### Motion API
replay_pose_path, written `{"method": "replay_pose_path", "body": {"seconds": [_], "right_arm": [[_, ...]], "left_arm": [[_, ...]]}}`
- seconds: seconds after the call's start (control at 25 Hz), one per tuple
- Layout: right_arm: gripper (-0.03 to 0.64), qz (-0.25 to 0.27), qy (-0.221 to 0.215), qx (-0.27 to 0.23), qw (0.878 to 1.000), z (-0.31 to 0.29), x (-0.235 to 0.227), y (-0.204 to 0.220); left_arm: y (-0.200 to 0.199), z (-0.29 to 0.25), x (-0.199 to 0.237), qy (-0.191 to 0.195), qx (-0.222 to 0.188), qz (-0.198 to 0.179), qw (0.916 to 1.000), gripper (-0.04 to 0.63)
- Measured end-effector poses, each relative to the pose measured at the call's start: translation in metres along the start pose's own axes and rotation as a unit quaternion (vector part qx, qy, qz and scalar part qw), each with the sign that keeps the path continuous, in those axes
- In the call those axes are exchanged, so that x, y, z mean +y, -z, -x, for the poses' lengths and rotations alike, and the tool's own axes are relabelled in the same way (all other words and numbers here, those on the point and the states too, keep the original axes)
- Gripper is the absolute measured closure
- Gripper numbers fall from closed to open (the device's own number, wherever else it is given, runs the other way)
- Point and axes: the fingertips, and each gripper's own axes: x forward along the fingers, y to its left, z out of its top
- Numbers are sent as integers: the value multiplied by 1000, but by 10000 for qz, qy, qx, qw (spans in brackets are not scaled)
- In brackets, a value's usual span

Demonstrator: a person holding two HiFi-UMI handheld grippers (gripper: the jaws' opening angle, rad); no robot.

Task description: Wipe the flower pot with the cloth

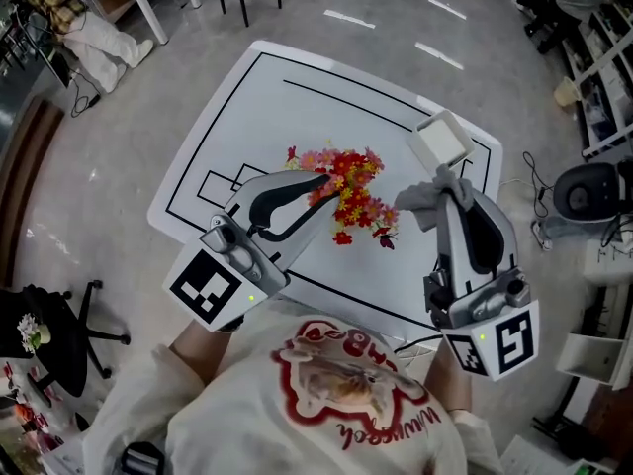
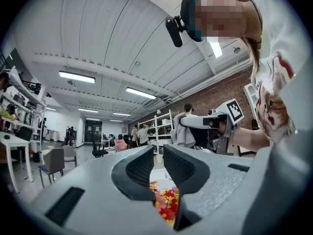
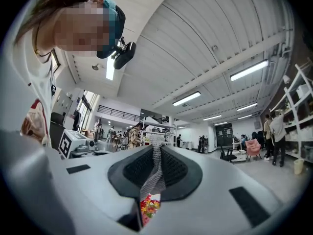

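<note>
A bunch of red, pink and yellow flowers (image 1: 351, 194) stands in the middle of the white table (image 1: 247, 127); its pot is hidden under the blooms. My left gripper (image 1: 324, 184) hovers at the flowers' left edge, its jaws a narrow gap apart with nothing between them. In the left gripper view the flowers (image 2: 166, 202) show low in that gap, by my left gripper (image 2: 159, 163). My right gripper (image 1: 450, 181) is to the right of the flowers, shut on a grey cloth (image 1: 420, 201). The cloth (image 3: 155, 180) hangs pinched between the pads of my right gripper (image 3: 157, 160), flowers (image 3: 149, 205) below.
A white box-like object (image 1: 440, 139) sits at the table's far right, just beyond the cloth. Black lines mark the tabletop. A black chair (image 1: 59, 330) stands at the left, shelves (image 1: 603, 77) and a round grey device (image 1: 588, 191) at the right.
</note>
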Motion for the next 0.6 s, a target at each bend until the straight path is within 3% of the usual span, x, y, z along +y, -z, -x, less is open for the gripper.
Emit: {"method": "replay_pose_path", "body": {"seconds": [0.2,0.6], "right_arm": [[586,-122,-63,100,9999,-25,-20,10],[586,-189,-413,422,9981,-77,-49,45]], "left_arm": [[4,-15,28,111,73,11,9999,532],[24,-9,87,-125,153,239,9995,572]]}}
